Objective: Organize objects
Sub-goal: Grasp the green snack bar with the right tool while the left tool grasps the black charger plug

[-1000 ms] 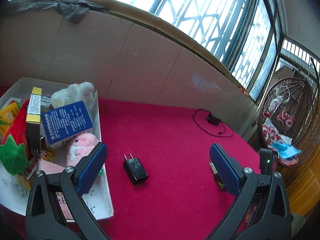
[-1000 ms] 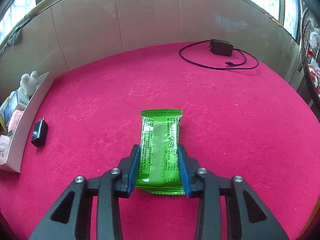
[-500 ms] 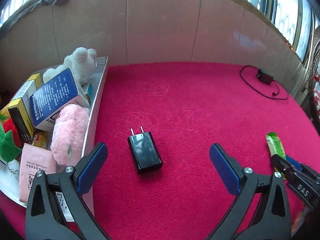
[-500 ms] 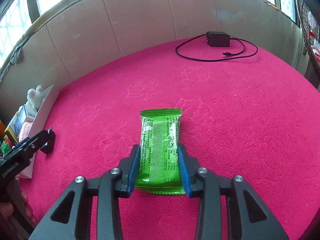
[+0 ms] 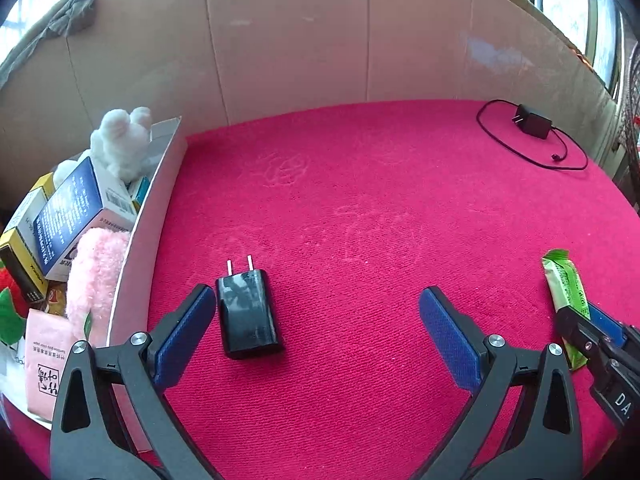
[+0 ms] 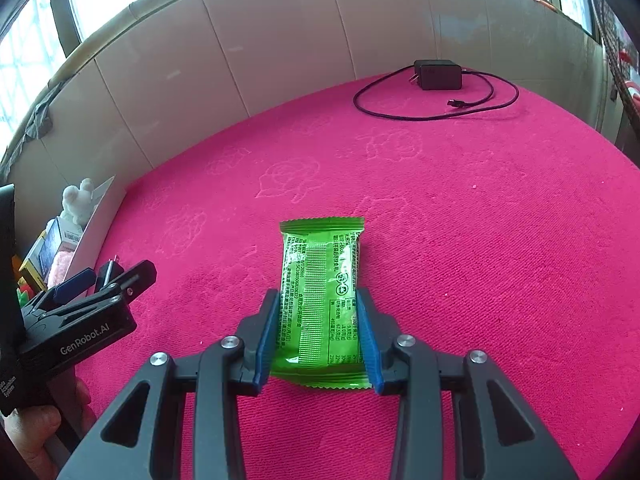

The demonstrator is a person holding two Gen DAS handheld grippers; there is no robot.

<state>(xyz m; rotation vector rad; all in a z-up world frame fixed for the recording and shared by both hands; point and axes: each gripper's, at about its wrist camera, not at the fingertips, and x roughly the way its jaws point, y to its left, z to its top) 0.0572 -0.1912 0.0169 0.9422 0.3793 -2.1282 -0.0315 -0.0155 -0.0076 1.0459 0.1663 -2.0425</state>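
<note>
Left tongs [image 5: 316, 320] are hanging wide apart around the small, stiff charger [image 5: 249, 315], best pinched across its flat sides, while right tongs [image 6: 318, 338] are clamping the light, crinkly snack packet [image 6: 323, 304].

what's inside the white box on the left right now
The white box holds a white plush toy, a blue carton, a pink plush, a pink packet, yellow cartons and a red and green toy. Anything beneath this pile is covered.
</note>
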